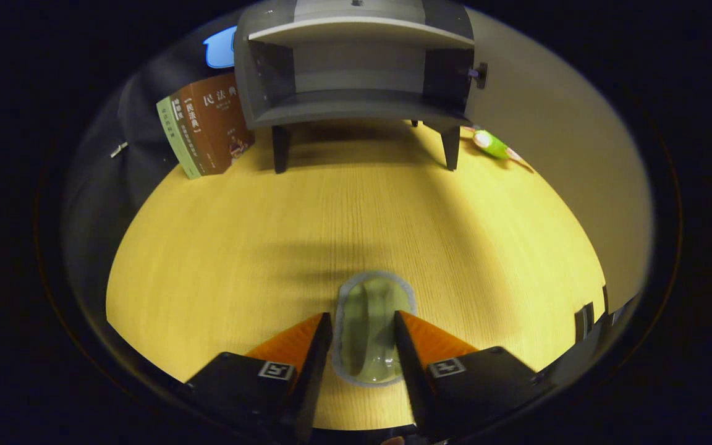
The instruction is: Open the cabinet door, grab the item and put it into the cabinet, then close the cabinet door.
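Gripper (363, 334) fingers sit either side of a small green oval dish w/ pale rim (373, 290), touching its sides, pinching it above the yellow wood table (220, 259). Grey cabinet (356, 68) stands open at 12 o'clock beyond the fingers, shelves bare. Books (207, 123) lean at 10 o'clock beside it; green toy (492, 144) lies at 1 o'clock nr its right leg.

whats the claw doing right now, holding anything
claw: closed on the pale green dish lying on the wooden table, one finger at each side of it.
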A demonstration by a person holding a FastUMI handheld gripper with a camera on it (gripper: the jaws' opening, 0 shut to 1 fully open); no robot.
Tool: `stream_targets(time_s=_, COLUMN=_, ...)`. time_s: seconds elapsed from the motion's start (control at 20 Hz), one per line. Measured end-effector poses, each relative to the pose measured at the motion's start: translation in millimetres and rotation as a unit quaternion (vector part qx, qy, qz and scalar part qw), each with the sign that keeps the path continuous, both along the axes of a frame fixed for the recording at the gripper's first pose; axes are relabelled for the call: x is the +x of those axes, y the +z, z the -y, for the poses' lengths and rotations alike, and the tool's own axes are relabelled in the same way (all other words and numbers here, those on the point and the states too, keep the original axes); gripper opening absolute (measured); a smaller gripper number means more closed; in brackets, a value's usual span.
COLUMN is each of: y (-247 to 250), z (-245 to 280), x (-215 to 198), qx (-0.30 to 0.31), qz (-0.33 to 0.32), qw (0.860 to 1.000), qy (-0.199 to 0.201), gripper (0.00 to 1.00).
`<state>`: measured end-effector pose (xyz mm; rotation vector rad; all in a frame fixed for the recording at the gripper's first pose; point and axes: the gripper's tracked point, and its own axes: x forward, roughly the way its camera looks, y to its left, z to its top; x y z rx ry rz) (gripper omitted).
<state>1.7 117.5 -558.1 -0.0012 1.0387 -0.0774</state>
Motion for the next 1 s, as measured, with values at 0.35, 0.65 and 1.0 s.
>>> stream_targets(time_s=0.35, y=10, z=14, x=7, qx=-0.013, qz=0.016, qw=1.0, qy=-0.004, gripper=0.16)
stream_targets(time_s=0.65, y=114, z=21, x=34, qx=0.016, qz=0.081, qw=0.997, qy=-0.004, gripper=0.16)
stream_targets(time_s=1.0, y=269, z=30, x=96, qx=0.037, qz=0.187, qw=0.982, qy=-0.001, gripper=0.15)
